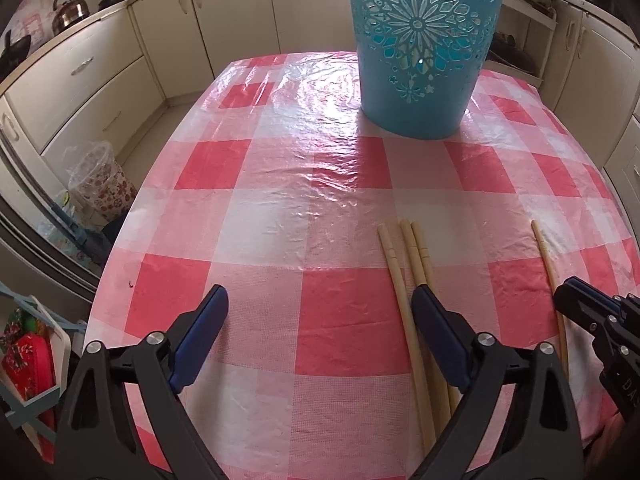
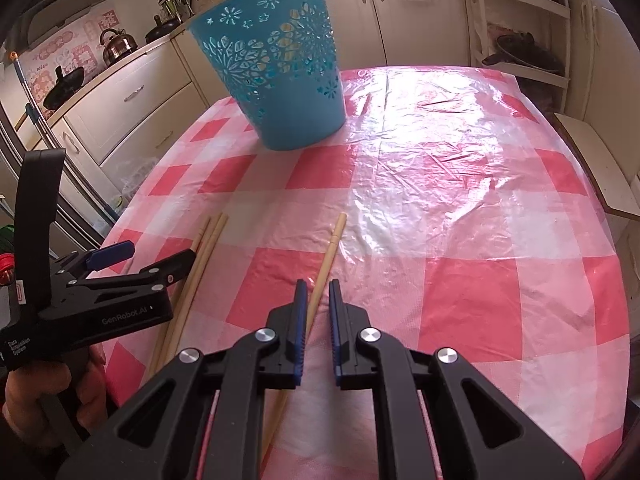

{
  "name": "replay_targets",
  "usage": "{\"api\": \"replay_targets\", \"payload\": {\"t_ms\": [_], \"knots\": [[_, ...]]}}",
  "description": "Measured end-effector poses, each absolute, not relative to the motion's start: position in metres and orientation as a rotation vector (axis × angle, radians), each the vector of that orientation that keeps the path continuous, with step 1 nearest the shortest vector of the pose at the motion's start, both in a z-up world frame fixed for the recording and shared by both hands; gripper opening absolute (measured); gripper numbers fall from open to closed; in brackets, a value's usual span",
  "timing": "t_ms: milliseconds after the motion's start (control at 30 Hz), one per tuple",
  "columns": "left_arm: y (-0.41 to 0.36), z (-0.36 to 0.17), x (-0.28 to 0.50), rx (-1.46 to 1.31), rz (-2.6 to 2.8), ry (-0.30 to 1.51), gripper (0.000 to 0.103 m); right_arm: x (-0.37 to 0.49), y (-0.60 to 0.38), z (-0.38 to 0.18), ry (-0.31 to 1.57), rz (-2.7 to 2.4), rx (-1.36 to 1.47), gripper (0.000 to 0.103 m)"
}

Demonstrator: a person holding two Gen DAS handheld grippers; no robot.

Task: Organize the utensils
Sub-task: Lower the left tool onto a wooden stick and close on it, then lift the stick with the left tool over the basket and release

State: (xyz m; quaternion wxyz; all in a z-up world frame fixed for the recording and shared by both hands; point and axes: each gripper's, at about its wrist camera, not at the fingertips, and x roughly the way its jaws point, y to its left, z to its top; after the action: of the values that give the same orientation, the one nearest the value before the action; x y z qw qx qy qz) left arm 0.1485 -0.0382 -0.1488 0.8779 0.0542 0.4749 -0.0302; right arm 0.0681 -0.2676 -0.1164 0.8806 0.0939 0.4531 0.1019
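A tall blue cut-out basket stands at the far side of the pink checked table. Three pale chopsticks lie together near the front. My left gripper is open above them; its right finger covers two of them, and the third lies just inside the jaws. A single chopstick lies apart to the right. My right gripper is shut on its middle.
Cream kitchen cabinets ring the table, with a kettle on the left counter. A floral bin stands on the floor to the left. A shelf with a pan and a seat are at the right. A hand holds the left gripper.
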Motion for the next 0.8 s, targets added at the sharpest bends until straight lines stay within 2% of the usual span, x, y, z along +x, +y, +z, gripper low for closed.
{"api": "replay_targets", "payload": {"t_ms": [67, 133, 167, 200, 233, 267, 333, 400, 600, 800], "knots": [[-0.041, -0.147, 0.149, 0.105, -0.099, 0.991, 0.071, 0.068, -0.268, -0.117, 0.945, 0.212, 0.198, 0.012], [-0.045, -0.145, 0.149, 0.106, -0.143, 0.981, 0.049, 0.067, -0.269, -0.116, 0.944, 0.207, 0.199, 0.013], [-0.049, -0.145, 0.149, 0.113, -0.177, 0.972, 0.043, 0.067, -0.27, -0.116, 0.944, 0.206, 0.202, 0.013], [-0.051, -0.144, 0.149, 0.12, -0.207, 0.968, 0.029, 0.067, -0.271, -0.117, 0.944, 0.205, 0.204, 0.013], [-0.053, -0.143, 0.149, 0.123, -0.249, 0.967, 0.019, 0.067, -0.272, -0.117, 0.943, 0.203, 0.205, 0.014], [-0.055, -0.143, 0.15, 0.135, -0.273, 0.969, 0.016, 0.067, -0.272, -0.117, 0.942, 0.202, 0.205, 0.014], [-0.056, -0.143, 0.151, 0.149, -0.302, 0.973, 0.011, 0.067, -0.273, -0.117, 0.94, 0.201, 0.207, 0.014], [-0.056, -0.143, 0.152, 0.156, -0.321, 0.98, 0.011, 0.067, -0.274, -0.117, 0.939, 0.201, 0.208, 0.014], [-0.06, -0.142, 0.15, 0.247, -0.392, 0.961, 0.005, 0.068, -0.271, -0.117, 0.932, 0.202, 0.201, 0.022], [-0.054, -0.141, 0.156, 0.264, -0.376, 0.987, 0.006, 0.07, -0.27, -0.116, 0.927, 0.2, 0.201, 0.024]]}}
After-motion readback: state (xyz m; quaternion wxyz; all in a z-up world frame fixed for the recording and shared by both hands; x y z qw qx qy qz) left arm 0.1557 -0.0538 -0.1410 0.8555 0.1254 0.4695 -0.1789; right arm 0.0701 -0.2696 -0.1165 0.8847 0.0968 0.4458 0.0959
